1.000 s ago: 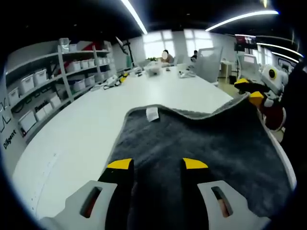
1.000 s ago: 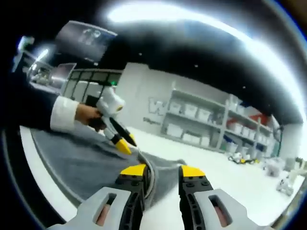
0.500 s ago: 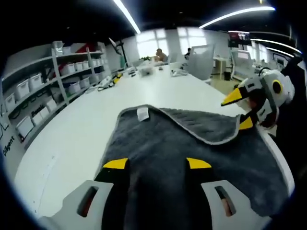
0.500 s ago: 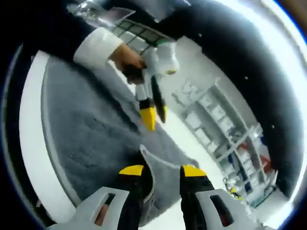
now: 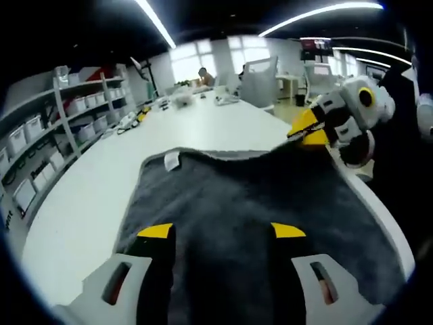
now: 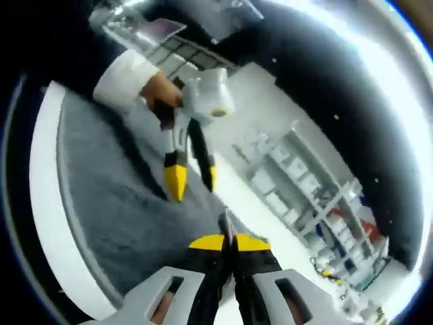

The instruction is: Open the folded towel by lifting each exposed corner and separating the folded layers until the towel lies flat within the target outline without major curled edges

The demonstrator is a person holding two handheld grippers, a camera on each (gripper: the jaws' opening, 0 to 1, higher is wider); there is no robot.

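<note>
1. Clearly, the dark grey towel (image 5: 237, 203) lies spread over the near end of a long white table (image 5: 88, 196), close to the table's right edge.
2. Near the towel's far left corner sits a small white label (image 5: 172, 160); a paler hem runs along the far edge.
3. In the left gripper view, the left gripper (image 5: 222, 231) hovers above the near part of the towel, jaws wide apart, yellow tips on either side of bare cloth, holding nothing.
4. At the far right of that view, the right gripper (image 5: 308, 128) sits at the towel's far right corner, where the cloth rises into a peak toward its yellow tips.
5. In the right gripper view, the right gripper (image 6: 229, 242) has its yellow-tipped jaws pressed together on a thin raised edge of the towel (image 6: 115, 203), which stands up between them.
6. Beyond it in that view, the left gripper (image 6: 193, 177) hangs over the cloth with jaws spread, held by a hand (image 6: 159, 91) emerging from a white cuff (image 6: 122, 80).
7. Shelves (image 5: 47, 135) holding white storage bins line the left wall.
8. Ceiling strip lights (image 5: 152, 20) run overhead, and small clutter lies on the table's far end.
</note>
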